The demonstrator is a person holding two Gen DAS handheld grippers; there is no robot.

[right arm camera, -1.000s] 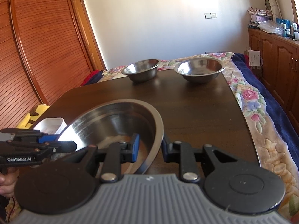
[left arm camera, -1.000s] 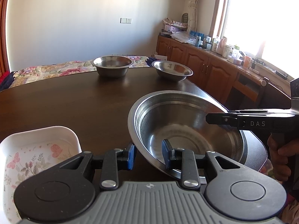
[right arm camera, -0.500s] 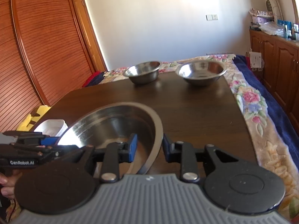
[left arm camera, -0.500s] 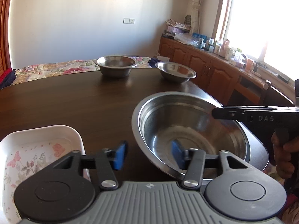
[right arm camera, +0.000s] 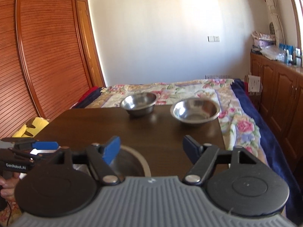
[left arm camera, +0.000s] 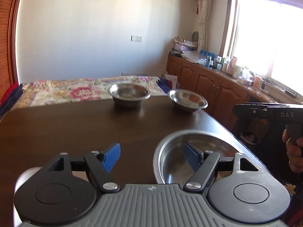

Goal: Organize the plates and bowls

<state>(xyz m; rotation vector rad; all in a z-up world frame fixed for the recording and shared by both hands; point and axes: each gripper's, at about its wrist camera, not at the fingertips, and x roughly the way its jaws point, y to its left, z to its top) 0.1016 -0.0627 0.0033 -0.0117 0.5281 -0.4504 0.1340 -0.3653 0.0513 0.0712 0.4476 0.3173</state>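
A large steel bowl point(left arm camera: 176, 151) rests on the dark wooden table point(left arm camera: 75, 128) near its front right corner; it also shows in the right wrist view point(right arm camera: 130, 162). My left gripper point(left arm camera: 152, 154) is open and lifted, its right finger above the bowl's inside. My right gripper point(right arm camera: 151, 149) is open and raised above the bowl's right rim. Two smaller steel bowls stand at the table's far edge: a deep one point(left arm camera: 129, 94) point(right arm camera: 139, 103) and a wider one point(left arm camera: 187, 100) point(right arm camera: 195, 111).
A flowered bedspread point(left arm camera: 66, 91) lies beyond the table. Wooden cabinets point(left arm camera: 217, 90) with bottles run along the right under a window. A wooden slatted wardrobe point(right arm camera: 37, 56) stands at the left. A corner of a white dish point(left arm camera: 28, 172) shows behind my left gripper.
Both grippers opened, let go of the large bowl's rim and lifted up and back. The bowl now rests on the table.
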